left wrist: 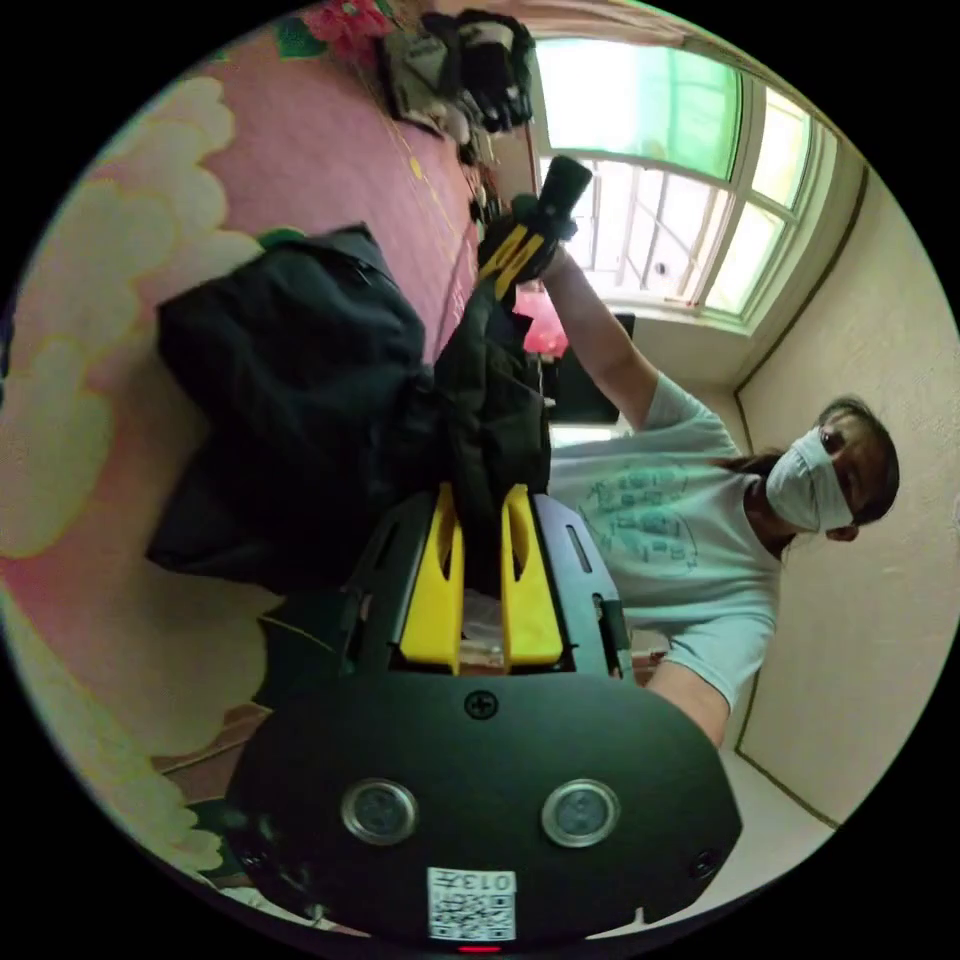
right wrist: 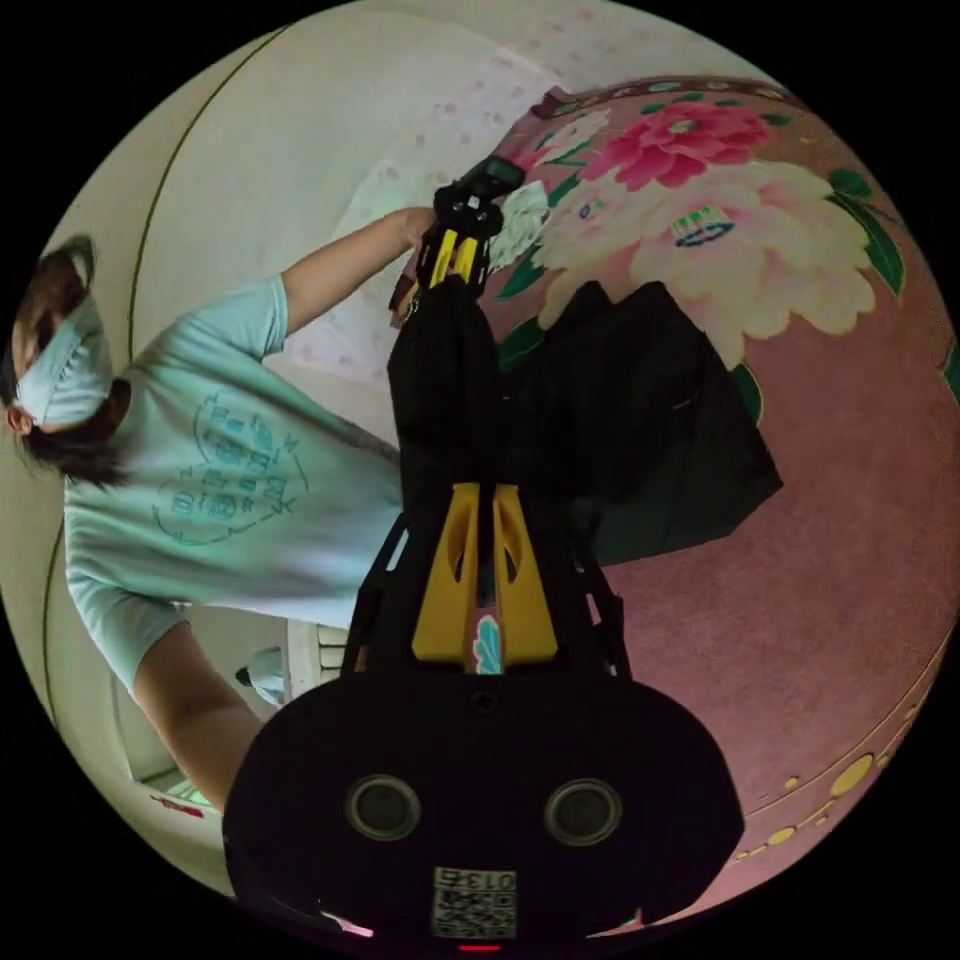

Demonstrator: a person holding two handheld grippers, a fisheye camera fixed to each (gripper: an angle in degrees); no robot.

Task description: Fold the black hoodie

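Pink carpet (right wrist: pixel 800 560) with big cream flowers spreads under your work. Your left gripper (left wrist: pixel 480 510) has its yellow fingers (left wrist: pixel 435 580) pinched on a fold of the black hoodie (left wrist: pixel 300 400), and your right gripper (right wrist: pixel 478 500) clamps another. Soft, crumpled cloth stretches between them and sags in a baggy heap beside the carpet.

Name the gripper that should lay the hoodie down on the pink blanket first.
Neither clearly; a slight lean to the left gripper. Both it and the right gripper are shut on the black hoodie, held up between them, and its hanging bulk sits nearer the pink floral blanket there.
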